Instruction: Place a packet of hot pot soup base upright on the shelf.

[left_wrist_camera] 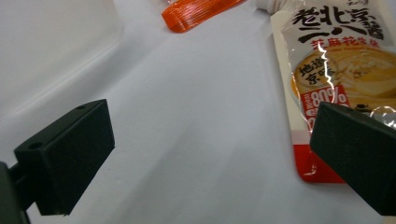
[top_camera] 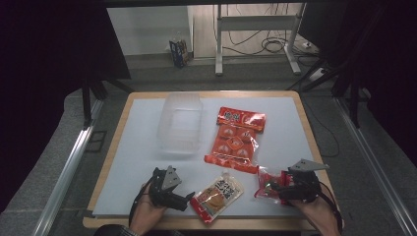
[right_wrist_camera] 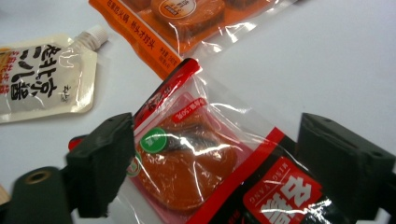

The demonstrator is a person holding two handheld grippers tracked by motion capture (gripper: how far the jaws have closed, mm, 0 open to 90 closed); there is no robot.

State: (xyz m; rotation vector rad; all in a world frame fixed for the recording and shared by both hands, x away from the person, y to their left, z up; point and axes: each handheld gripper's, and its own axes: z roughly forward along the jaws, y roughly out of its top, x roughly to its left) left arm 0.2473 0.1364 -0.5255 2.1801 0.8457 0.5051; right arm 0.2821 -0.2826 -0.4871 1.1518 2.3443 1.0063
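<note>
A small red snack packet [top_camera: 268,183] [right_wrist_camera: 196,154] lies near the front right of the white mat. My right gripper [top_camera: 276,190] [right_wrist_camera: 219,163] is open, with one jaw on each side of the packet and the packet lying between them. A white and red sauce pouch [top_camera: 217,195] [left_wrist_camera: 336,70] [right_wrist_camera: 42,79] with a screw cap lies at the front middle. My left gripper [top_camera: 188,200] [left_wrist_camera: 212,158] is open just left of the pouch's lower end, with bare mat between its jaws.
A large orange-red multi-pack of snacks [top_camera: 236,140] [right_wrist_camera: 187,18] [left_wrist_camera: 201,11] lies in the middle of the mat. An empty clear plastic container [top_camera: 179,123] [left_wrist_camera: 56,37] stands behind the left gripper. The wooden table edge [top_camera: 196,223] runs close in front of both hands.
</note>
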